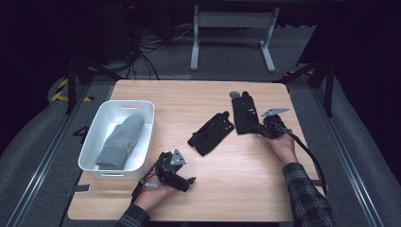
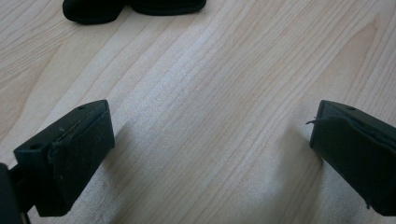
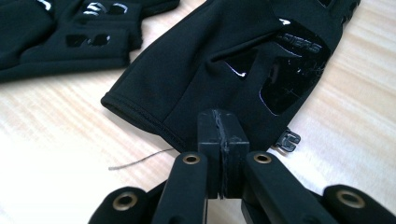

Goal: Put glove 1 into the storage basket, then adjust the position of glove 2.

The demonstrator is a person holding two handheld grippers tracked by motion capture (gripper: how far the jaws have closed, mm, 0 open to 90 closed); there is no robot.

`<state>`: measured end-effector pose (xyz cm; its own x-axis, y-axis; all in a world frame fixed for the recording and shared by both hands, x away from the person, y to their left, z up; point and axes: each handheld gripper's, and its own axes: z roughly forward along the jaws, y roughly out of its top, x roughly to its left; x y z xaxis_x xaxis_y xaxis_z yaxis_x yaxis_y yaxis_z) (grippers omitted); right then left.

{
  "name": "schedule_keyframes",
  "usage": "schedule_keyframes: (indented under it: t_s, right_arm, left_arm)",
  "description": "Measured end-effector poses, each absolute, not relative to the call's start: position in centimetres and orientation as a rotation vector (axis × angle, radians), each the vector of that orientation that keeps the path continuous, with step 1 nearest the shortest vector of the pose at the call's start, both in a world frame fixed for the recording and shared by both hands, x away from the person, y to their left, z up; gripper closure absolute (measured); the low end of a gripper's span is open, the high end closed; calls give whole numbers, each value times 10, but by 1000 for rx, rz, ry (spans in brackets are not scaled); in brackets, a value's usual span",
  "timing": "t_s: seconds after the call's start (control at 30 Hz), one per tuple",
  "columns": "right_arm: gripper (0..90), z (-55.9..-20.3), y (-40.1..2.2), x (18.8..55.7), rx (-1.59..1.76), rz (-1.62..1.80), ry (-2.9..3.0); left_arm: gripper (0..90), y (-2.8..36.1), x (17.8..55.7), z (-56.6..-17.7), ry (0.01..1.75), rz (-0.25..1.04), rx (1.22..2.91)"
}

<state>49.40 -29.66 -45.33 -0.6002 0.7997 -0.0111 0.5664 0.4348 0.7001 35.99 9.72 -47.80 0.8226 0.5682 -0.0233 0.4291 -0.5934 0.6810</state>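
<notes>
Nearest you, your left claw (image 1: pixel 185 180) sits low over the counter (image 1: pixel 227 189) at the front, w/ jaws spread wide & nothing between them. In the left gripper view there's bare wood grain between the two pads, and the dark edge of a glove (image 2: pixel 93 10) shows well ahead, at the top of the frame.

Just left of that claw is the white bin (image 1: pixel 142 158), on the counter's left side. A grey mitten (image 1: pixel 120 141) lies inside it, lengthwise, cuff end toward you.

Mid-counter, the left glove (image 1: pixel 211 133) lies flat & diagonal, apart from both claws, roughly between them.

Farther right, your right claw (image 1: pixel 259 130) is pinched together on the cuff edge of the right glove (image 1: pixel 245 113). In the right gripper view the jaws meet w/ no gap, fabric hem caught at their tips; the glove (image 3: pixel 224 65) stretches away from the claw, glossy patches & a printed logo facing up, a small tab by the cuff. A loose thread (image 3: pixel 140 159) lies on the wood just beside the hem. The other glove (image 3: pixel 70 37) lies near it at upper left, not touching as far as I can tell.

Right glove's fingers point to the counter's far edge.
</notes>
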Motion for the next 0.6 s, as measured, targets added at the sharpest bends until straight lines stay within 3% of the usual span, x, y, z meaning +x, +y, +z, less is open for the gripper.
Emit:
schedule_keyframes:
  t_s: [0.6]
  right_arm:
    - [899, -453, -307, 456, 1133, 951, 2398]
  left_arm:
    - [2, 97, 360, -478, 727, 254, 2295]
